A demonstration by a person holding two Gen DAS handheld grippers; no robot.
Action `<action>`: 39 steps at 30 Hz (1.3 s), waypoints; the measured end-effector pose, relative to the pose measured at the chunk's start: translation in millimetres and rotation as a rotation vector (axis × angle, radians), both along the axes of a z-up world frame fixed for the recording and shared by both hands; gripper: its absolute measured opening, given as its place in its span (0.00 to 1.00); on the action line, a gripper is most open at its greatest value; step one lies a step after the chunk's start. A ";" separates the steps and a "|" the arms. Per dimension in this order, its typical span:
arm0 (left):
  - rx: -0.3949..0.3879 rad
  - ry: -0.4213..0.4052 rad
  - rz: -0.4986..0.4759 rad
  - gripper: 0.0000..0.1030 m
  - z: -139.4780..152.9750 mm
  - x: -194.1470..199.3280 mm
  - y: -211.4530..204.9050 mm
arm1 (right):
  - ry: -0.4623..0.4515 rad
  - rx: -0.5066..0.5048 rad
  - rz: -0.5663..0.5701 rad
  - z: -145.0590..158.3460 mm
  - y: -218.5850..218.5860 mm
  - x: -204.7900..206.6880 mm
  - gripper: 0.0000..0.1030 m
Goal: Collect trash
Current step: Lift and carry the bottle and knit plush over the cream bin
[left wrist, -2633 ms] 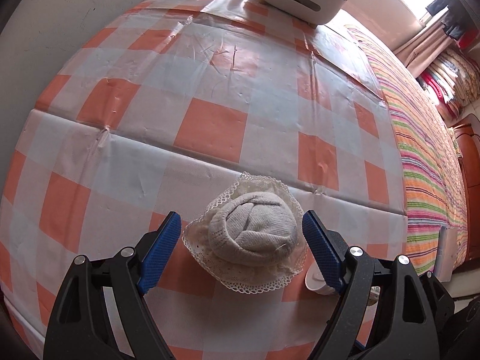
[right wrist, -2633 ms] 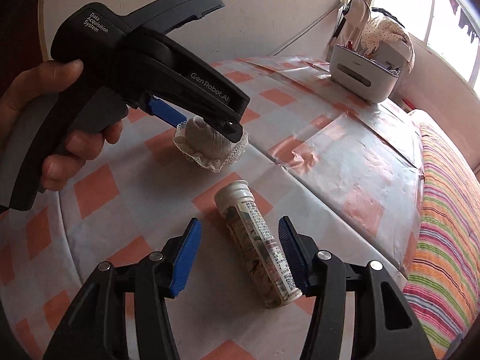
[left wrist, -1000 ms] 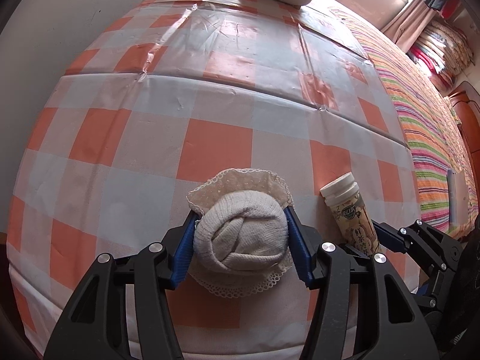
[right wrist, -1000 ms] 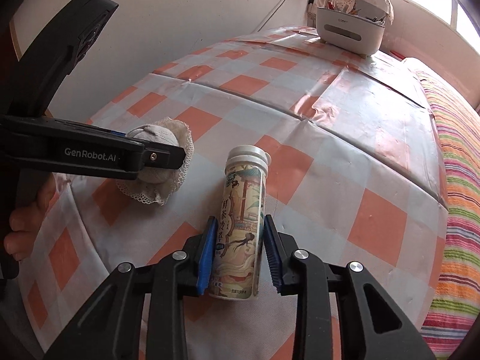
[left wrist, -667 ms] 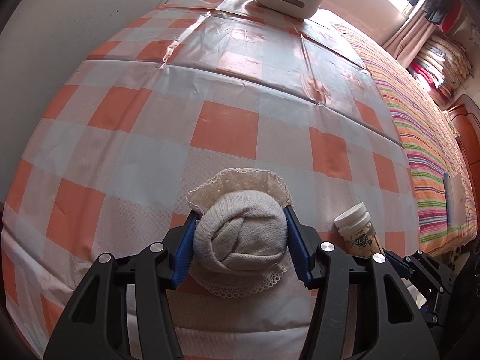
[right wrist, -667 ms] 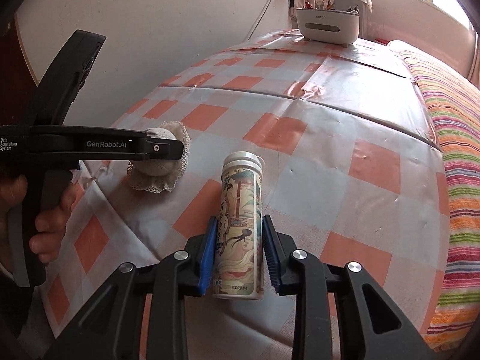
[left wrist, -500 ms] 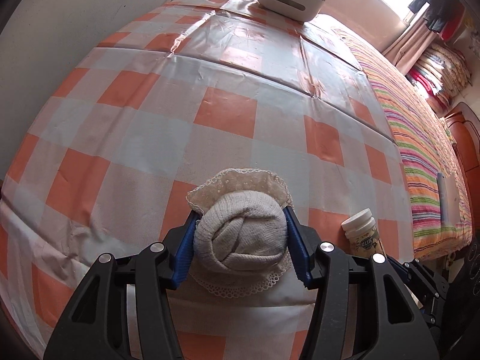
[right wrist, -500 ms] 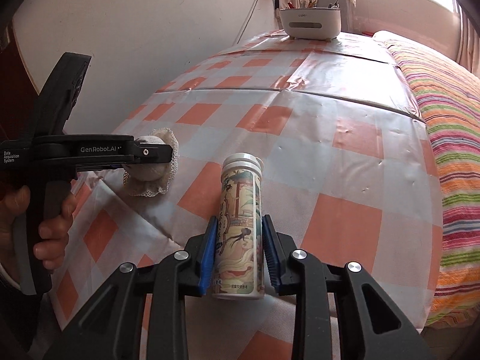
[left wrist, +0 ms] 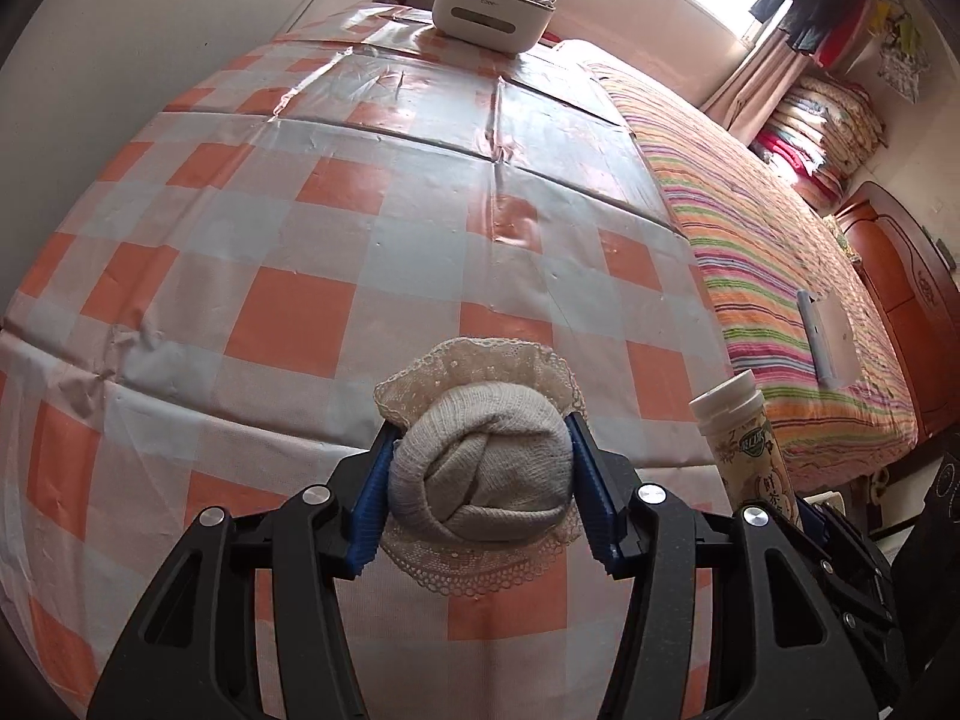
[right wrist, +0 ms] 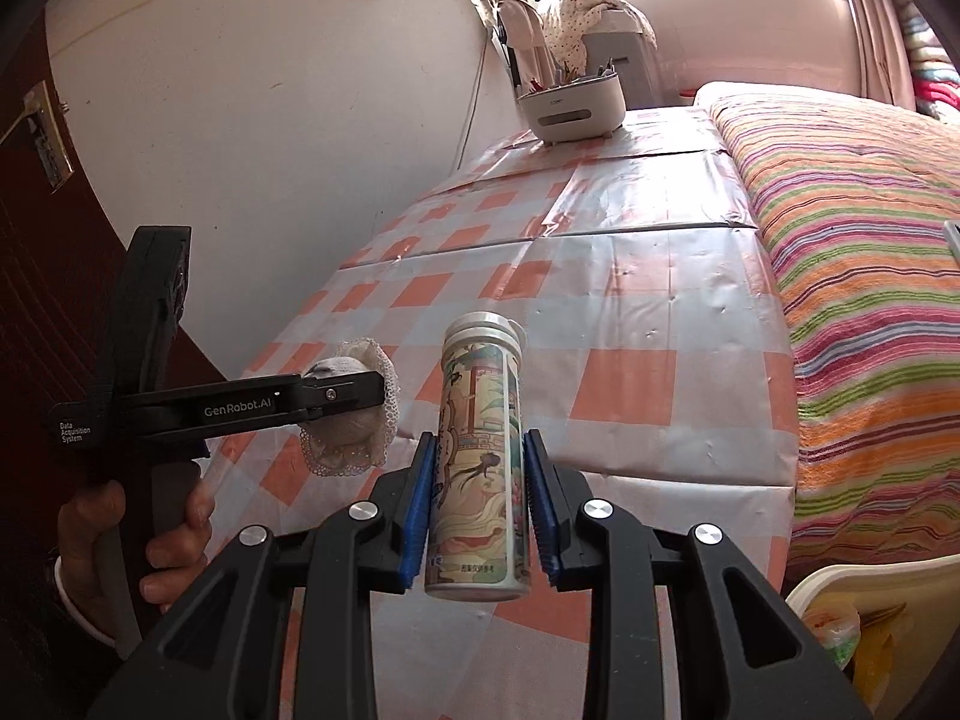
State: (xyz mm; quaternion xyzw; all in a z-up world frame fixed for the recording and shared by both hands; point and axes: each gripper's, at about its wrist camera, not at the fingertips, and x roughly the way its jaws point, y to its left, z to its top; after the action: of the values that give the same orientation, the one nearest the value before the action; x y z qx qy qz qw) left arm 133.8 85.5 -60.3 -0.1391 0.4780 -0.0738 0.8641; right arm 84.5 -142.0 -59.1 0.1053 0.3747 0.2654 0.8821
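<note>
My left gripper is shut on a rolled beige sock with a lace cuff and holds it in the air off the near edge of the checked table. It also shows in the right wrist view, to the left. My right gripper is shut on a printed tea tube with a white cap, held lifted near the table's front edge. The tube's cap end shows in the left wrist view, at the right.
A white organizer box stands at the table's far end by the wall. A bed with a striped cover runs along the table's right side. A pale yellow bin with trash sits low at the right. A dark door is at the left.
Both grippers closed on their objects, then lifted them and drew back from the table toward its near edge. The yellow bin has come into the right wrist view.
</note>
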 end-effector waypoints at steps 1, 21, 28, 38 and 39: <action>-0.003 -0.002 -0.008 0.51 1.2 -2.9 -3.0 | 0.001 0.006 -0.010 -0.6 -4.5 -2.9 0.27; -0.002 -0.046 -0.152 0.51 11.9 -42.8 -62.2 | -0.043 0.054 -0.260 1.0 -79.6 -57.8 0.27; -0.008 -0.063 -0.204 0.51 17.1 -48.7 -88.0 | -0.060 0.042 -0.345 3.7 -104.3 -70.9 0.27; -0.016 -0.074 -0.287 0.51 21.7 -56.6 -124.4 | -0.060 0.030 -0.436 2.1 -130.6 -85.0 0.27; -0.015 -0.075 -0.294 0.51 22.3 -58.0 -128.3 | -0.062 0.029 -0.443 2.6 -132.8 -86.5 0.27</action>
State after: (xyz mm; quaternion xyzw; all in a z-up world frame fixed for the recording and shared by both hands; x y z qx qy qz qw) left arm 75.8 -42.8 -38.0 -0.0714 0.4600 -0.2082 0.8602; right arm -2.0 -274.9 -56.5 0.1895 0.3111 0.0736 0.9284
